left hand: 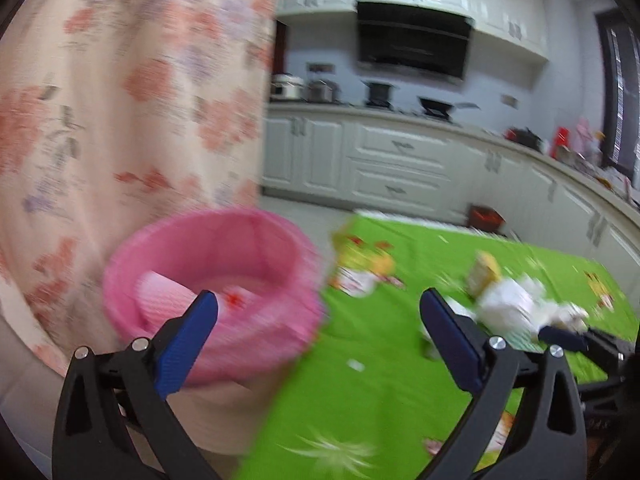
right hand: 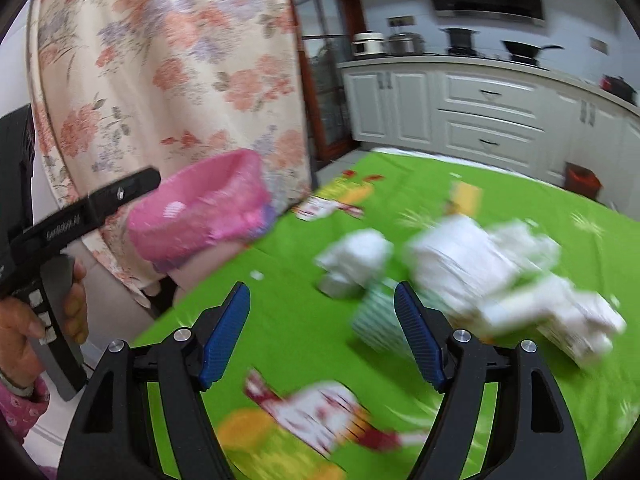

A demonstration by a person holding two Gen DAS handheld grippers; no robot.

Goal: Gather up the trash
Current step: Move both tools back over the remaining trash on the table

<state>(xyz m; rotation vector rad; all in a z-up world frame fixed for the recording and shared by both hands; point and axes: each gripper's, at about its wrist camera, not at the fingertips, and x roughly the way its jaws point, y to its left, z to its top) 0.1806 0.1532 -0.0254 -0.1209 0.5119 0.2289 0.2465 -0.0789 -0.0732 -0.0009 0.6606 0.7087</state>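
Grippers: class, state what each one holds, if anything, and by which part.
Nothing is held. The left gripper and right gripper both stand open and empty above the green cloth.

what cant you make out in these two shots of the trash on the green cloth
- White crumpled pile, right wrist view: motion blur; paper or plastic unclear.
- Pink bin contents, left wrist view: blur and the left claw's finger cover them.
- Striped cup, right wrist view: partly behind the right claw's finger.

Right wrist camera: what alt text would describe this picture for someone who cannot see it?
An open two-finger gripper with blue pads hovers empty over a green tablecloth strewn with crumpled white paper and wrappers. A pink bin stands at the left by a floral curtain, white kitchen cabinets behind.
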